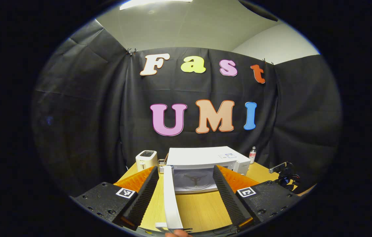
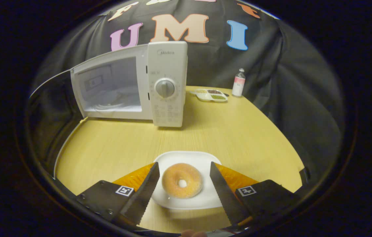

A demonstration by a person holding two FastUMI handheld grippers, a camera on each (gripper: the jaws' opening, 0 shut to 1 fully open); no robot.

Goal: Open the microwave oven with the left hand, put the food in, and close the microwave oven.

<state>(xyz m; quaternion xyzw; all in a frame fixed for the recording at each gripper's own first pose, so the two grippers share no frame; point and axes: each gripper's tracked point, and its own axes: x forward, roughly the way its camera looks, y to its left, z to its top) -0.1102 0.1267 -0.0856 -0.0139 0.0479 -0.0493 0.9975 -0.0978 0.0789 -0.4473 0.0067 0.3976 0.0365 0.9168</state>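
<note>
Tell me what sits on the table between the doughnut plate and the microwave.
Nothing: in the right gripper view, bare tabletop runs from the plate to the microwave.

The right gripper's (image 2: 182,184) fingers (image 2: 148,186) straddle the doughnut (image 2: 182,180) on its plate (image 2: 189,158), microwave (image 2: 133,85) open.

The brand name "Midea" stands atop the microwave oven (image 2: 167,82) control panel.

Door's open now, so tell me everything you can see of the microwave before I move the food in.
The microwave is a white box standing upright on the wooden table. Its door is swung wide open on the left-hand hinge, edge-on between the left gripper's open fingers. The cavity looks pale and holds a round glass turntable, nothing on it. On the right, a control panel has one round dial.
</note>
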